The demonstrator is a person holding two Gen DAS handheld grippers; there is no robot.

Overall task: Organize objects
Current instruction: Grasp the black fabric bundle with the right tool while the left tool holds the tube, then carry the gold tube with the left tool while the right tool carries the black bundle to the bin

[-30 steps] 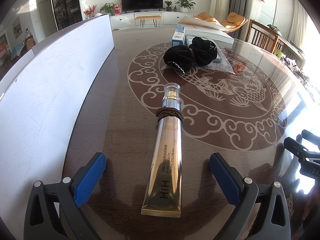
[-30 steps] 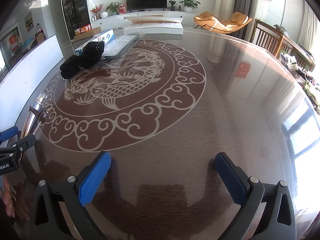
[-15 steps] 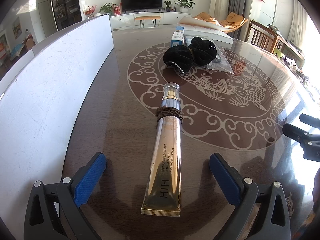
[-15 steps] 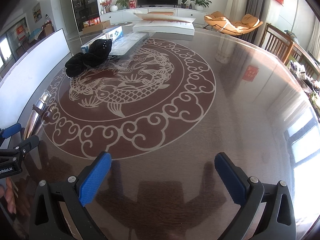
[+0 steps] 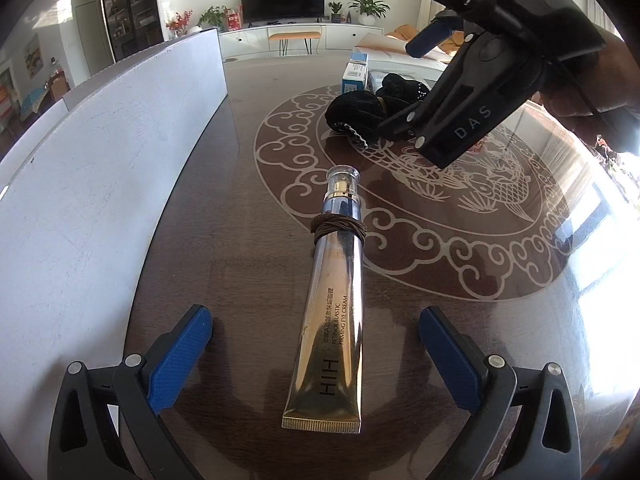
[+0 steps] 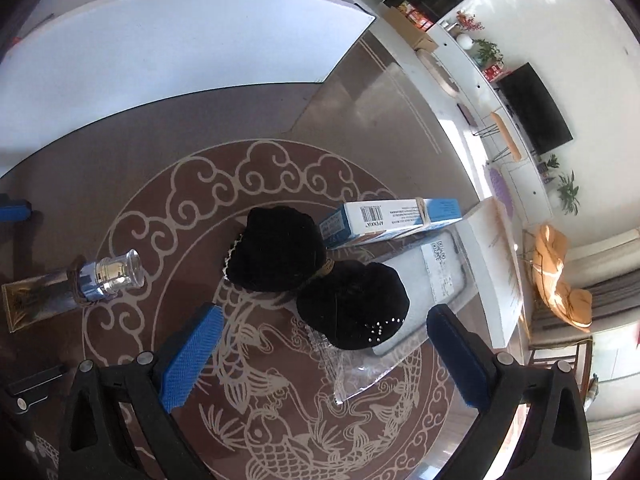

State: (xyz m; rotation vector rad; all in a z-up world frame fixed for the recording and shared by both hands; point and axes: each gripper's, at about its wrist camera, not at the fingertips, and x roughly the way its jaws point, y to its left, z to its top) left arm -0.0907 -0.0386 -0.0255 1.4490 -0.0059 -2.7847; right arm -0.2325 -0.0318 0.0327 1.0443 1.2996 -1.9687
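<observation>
Now the right gripper (image 6: pixel 320 356) has swung across from the bare right side of the counter (image 5: pixel 248 216) to hang above the black velvet pouches (image 6: pixel 316 272) near the far middle of the inlaid medallion; half a second ago it looked out over empty wood. Its jaws stand wide open and hold nothing, with the nearer pouch lying between and just ahead of the blue pads (image 6: pixel 192 356). In the left wrist view the same tool fills the upper right, held by a hand (image 5: pixel 580 76), tilted down over the pouches.

Meanwhile the left gripper (image 5: pixel 316 356) has not moved: its jaws are also wide open and empty, flanking the crimped end of the gold eye-cream tube (image 5: pixel 332 320), which lies flat near the left edge of the counter, beside the white board (image 5: pixel 100 168), a brown hair tie (image 5: pixel 338 230) wound around its neck. Behind the pouches sit a blue and white carton (image 6: pixel 392 220) and a clear plastic sleeve (image 6: pixel 432 280), touching them.

Judging by the shift, the pouches look like the next thing to be gathered, while the tube waits its turn
</observation>
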